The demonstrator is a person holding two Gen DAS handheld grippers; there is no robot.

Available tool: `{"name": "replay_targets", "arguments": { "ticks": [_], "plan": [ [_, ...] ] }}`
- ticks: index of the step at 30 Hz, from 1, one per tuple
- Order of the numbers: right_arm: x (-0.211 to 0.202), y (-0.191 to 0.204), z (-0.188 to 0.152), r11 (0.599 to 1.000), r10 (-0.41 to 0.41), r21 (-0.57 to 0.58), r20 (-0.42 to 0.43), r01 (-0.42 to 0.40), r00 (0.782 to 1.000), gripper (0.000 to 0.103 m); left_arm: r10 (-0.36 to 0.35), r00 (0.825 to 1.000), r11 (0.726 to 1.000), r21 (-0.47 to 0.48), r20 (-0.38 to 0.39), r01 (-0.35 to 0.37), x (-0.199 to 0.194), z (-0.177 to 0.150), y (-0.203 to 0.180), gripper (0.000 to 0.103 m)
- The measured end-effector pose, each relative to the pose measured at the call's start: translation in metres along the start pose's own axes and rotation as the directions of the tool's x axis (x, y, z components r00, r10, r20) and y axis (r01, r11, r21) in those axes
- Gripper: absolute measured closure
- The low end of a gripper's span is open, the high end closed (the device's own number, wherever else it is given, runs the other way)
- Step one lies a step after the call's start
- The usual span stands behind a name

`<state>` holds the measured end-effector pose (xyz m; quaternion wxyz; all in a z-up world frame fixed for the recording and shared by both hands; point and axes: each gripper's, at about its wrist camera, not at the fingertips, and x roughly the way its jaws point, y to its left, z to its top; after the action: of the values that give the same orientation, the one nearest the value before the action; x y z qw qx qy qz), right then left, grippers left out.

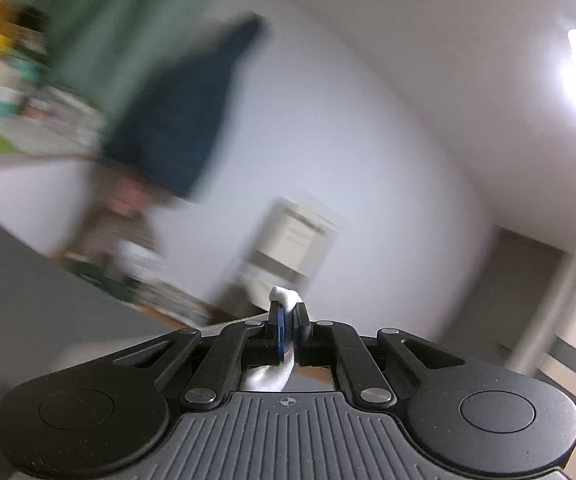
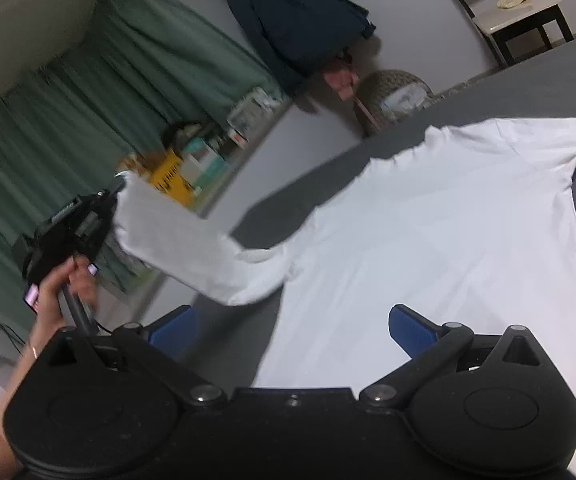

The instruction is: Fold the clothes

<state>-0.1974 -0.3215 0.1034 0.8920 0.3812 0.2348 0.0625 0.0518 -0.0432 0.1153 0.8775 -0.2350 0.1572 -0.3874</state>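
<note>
A white long-sleeved shirt (image 2: 428,240) lies spread on a dark grey surface (image 2: 228,344) in the right wrist view. One sleeve (image 2: 176,236) is lifted off the surface to the left, its cuff pinched in my left gripper (image 2: 118,186), which a hand (image 2: 56,292) holds. In the blurred left wrist view, my left gripper (image 1: 288,316) is shut on a bit of white cloth (image 1: 286,298). My right gripper (image 2: 292,328) hovers open above the shirt's lower edge, with nothing between its blue pads (image 2: 412,332).
Green curtains (image 2: 68,120) hang at the left. A dark jacket (image 2: 288,12) hangs on the wall, with a woven basket (image 2: 392,92) below. A cluttered shelf with a yellow box (image 2: 168,180) stands beside the surface. A chair (image 2: 520,8) is at the far right.
</note>
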Motion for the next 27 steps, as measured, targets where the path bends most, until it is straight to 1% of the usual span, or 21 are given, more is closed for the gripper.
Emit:
{"name": "replay_targets", "arguments": {
  "ticks": [2,4,5,6,7,9,10,11,13,14,16,17,18,19,20,21,24,25,26,27],
  "plan": [
    [-0.002,-0.005,0.002,0.999,0.030,0.036,0.016,-0.031,0.999,0.000,-0.090,0.994,0.996,-0.015,-0.067,0.089,0.019,-0.046,-0.036,0.100],
    [-0.001,-0.016,0.002,0.994,0.044,0.097,0.024,-0.047,0.999,0.000,-0.095,0.985,0.995,-0.049,-0.143,0.088,0.035,-0.100,-0.050,0.100],
    [0.001,-0.024,0.002,0.989,0.038,0.139,0.029,-0.042,0.999,0.000,-0.097,0.979,0.994,-0.065,-0.180,0.086,0.044,-0.127,-0.056,0.100],
    [0.002,-0.033,0.002,0.982,0.018,0.185,0.034,-0.024,0.999,0.000,-0.066,0.972,0.997,-0.056,-0.226,0.055,0.052,-0.157,-0.060,0.100],
    [0.005,-0.042,0.001,0.973,-0.022,0.229,0.038,0.013,0.999,0.000,-0.028,0.962,0.999,-0.023,-0.270,0.023,0.060,-0.187,-0.063,0.100],
    [0.013,-0.058,0.001,0.952,-0.102,0.292,0.032,0.088,0.994,0.000,0.012,0.942,1.000,-0.012,-0.336,-0.017,0.069,-0.227,-0.063,0.100],
    [0.020,-0.068,0.000,0.941,-0.140,0.314,0.017,0.127,0.990,0.000,0.023,0.935,1.000,0.000,-0.355,-0.025,0.069,-0.243,-0.063,0.100],
    [0.028,-0.078,-0.002,0.930,-0.173,0.327,-0.007,0.166,0.985,0.000,0.034,0.933,0.999,0.028,-0.359,-0.025,0.069,-0.254,-0.064,0.100],
    [0.042,-0.096,-0.010,0.911,-0.221,0.345,-0.059,0.228,0.973,0.001,0.056,0.935,0.994,0.105,-0.349,-0.021,0.064,-0.268,-0.069,0.100],
    [0.048,-0.103,-0.013,0.903,-0.229,0.354,-0.081,0.243,0.970,0.006,0.066,0.936,0.989,0.146,-0.346,-0.016,0.061,-0.273,-0.072,0.100],
    [0.059,-0.114,-0.019,0.897,-0.196,0.381,-0.112,0.224,0.974,0.011,0.069,0.934,0.976,0.217,-0.352,0.009,0.066,-0.270,-0.078,0.100],
    [0.064,-0.116,-0.020,0.893,-0.171,0.399,-0.124,0.207,0.977,0.011,0.071,0.932,0.967,0.252,-0.354,0.022,0.069,-0.269,-0.081,0.100],
    [0.068,-0.117,-0.021,0.889,-0.145,0.418,-0.135,0.189,0.980,0.011,0.074,0.932,0.951,0.306,-0.354,0.041,0.066,-0.273,-0.086,0.100],
    [0.073,-0.119,-0.022,0.883,-0.119,0.437,-0.146,0.172,0.982,0.011,0.084,0.929,0.934,0.353,-0.361,0.053,0.064,-0.277,-0.091,0.099],
    [0.077,-0.119,-0.023,0.880,-0.098,0.447,-0.155,0.158,0.983,0.012,0.091,0.924,0.925,0.376,-0.373,0.061,0.065,-0.278,-0.093,0.099],
    [0.081,-0.116,-0.023,0.886,-0.089,0.437,-0.165,0.154,0.982,0.012,0.098,0.918,0.915,0.397,-0.384,0.069,0.066,-0.280,-0.096,0.099],
    [0.095,-0.106,-0.024,0.920,-0.111,0.350,-0.193,0.174,0.975,0.019,0.107,0.918,0.896,0.437,-0.382,0.077,0.063,-0.281,-0.103,0.099],
    [0.098,-0.104,-0.025,0.924,-0.125,0.333,-0.209,0.190,0.970,0.023,0.116,0.913,0.898,0.434,-0.391,0.072,0.062,-0.281,-0.103,0.092],
    [0.102,-0.102,-0.026,0.926,-0.139,0.315,-0.224,0.206,0.965,0.026,0.115,0.909,0.903,0.424,-0.400,0.073,0.064,-0.281,-0.103,0.076],
    [0.105,-0.101,-0.027,0.925,-0.149,0.309,-0.236,0.219,0.960,0.027,0.100,0.908,0.910,0.407,-0.406,0.082,0.063,-0.280,-0.102,0.063]
  ]
}}
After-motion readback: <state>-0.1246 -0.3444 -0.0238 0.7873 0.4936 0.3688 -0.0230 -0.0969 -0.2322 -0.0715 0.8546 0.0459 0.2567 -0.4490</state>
